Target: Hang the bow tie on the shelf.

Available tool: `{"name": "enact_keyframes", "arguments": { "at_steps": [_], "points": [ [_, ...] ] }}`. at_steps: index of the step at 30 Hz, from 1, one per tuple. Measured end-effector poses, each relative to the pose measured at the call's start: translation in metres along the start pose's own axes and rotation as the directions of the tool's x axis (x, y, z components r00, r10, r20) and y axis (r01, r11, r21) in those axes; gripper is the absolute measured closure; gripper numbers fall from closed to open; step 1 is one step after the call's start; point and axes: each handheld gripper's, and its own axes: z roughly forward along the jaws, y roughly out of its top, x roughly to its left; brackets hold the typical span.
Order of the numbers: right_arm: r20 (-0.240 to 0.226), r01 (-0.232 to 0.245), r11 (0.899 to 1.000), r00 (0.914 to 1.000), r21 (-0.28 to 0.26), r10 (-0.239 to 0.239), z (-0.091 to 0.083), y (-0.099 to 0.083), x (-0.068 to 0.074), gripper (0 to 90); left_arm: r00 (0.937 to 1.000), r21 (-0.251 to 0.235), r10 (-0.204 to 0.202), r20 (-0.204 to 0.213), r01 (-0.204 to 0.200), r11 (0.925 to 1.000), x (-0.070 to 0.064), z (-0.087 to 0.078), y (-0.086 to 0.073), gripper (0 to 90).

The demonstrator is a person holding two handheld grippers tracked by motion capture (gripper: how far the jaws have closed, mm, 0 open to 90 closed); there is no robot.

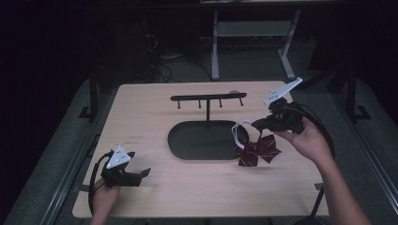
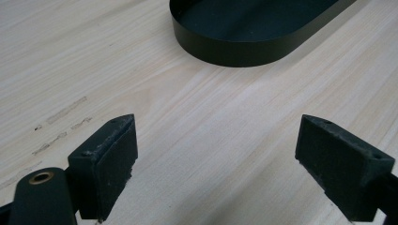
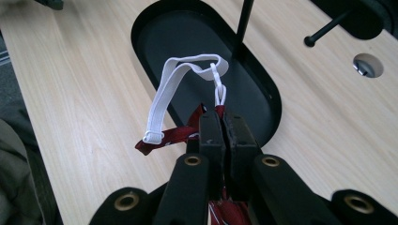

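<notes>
The right gripper [image 1: 253, 123], clamped on a red bow tie [image 1: 257, 151], lifts it above the tray's [image 1: 187, 150] right end; its white strap [image 3: 174, 84] must next loop a rack [image 1: 208, 97] peg. The left gripper [image 1: 144, 173] rests spread open.

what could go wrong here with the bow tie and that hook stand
1. The right gripper pinches the red bow tie by a small bit of fabric near its middle, so it might slip out.
2. The white elastic strap hangs in a loose, floppy loop; it could miss or snag a peg on the hook stand.
3. The left gripper is open over the table, far off, so a tug on the stand may go unsteadied.
</notes>
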Motion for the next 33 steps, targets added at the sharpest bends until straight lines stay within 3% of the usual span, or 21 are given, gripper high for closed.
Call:
{"name": "enact_keyframes", "arguments": {
  "at_steps": [33],
  "points": [
    [0.063, -0.018, 1.000, 0.9979, 0.018, 0.017, -0.007, 0.031, -0.025, 87.6, 1.0000, -0.001, 0.002, 0.002, -0.002, 1.0000, 0.000, 0.000, 0.000, 13.2]
  ]
}}
